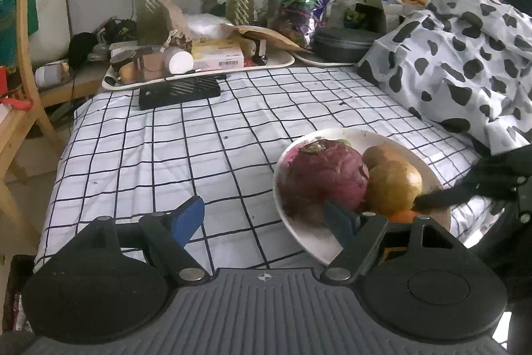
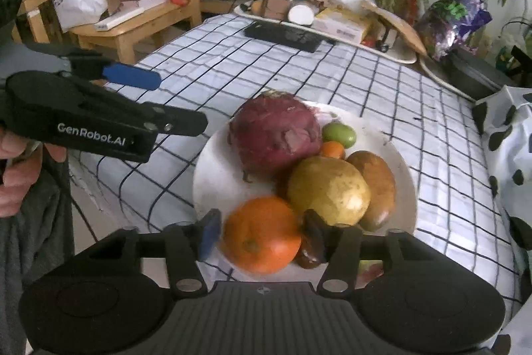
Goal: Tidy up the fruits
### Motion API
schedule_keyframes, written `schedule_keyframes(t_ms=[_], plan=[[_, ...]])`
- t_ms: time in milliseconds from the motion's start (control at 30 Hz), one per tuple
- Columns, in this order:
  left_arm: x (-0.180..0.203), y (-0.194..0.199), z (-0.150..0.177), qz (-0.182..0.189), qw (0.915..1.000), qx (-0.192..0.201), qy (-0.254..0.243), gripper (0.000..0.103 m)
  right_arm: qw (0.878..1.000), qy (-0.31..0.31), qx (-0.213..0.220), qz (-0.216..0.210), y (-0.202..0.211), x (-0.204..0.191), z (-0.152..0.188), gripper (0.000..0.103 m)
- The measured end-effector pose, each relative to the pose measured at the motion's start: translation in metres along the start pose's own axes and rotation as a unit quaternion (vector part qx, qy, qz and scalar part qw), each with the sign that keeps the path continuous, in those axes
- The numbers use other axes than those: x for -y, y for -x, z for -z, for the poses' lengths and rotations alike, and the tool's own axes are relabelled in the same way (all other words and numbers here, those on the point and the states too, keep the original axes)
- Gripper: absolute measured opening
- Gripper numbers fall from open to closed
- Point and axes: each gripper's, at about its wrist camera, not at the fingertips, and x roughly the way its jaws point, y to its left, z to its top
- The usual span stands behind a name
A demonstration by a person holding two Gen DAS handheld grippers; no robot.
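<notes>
A white plate (image 2: 219,175) on the checked cloth holds a purple cabbage (image 2: 274,133), a yellow pear-like fruit (image 2: 327,188), a brown potato (image 2: 375,185), a green fruit (image 2: 339,134), a small orange (image 2: 332,149) and a large orange (image 2: 261,233). My right gripper (image 2: 262,235) has its fingers on either side of the large orange at the plate's near edge. My left gripper (image 1: 262,215) is open and empty, its right finger over the plate (image 1: 309,238) by the cabbage (image 1: 324,177). It also shows in the right wrist view (image 2: 133,77).
A tray (image 1: 282,62) of boxes and jars, a black keyboard-like object (image 1: 179,92), vases with plants and a foil bag (image 1: 306,9) crowd the far table edge. A cow-print cloth (image 1: 465,62) lies at right. A wooden chair (image 2: 139,22) stands at left.
</notes>
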Motion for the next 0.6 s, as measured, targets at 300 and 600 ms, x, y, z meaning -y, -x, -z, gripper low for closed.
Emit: schedule_keyframes(t_ms=[300,600], plan=[[0.013,0.005,-0.003,-0.003,0.9999,0.008,-0.013,0.078,0.997,-0.069,0.03,0.024,0.025,0.025,0.01,0.103],[0.04,0.019,0.002,-0.034,0.9987,-0.025,-0.029,0.078,0.986,-0.128,-0.006,0.107,0.039,0.032,0.029,0.103]])
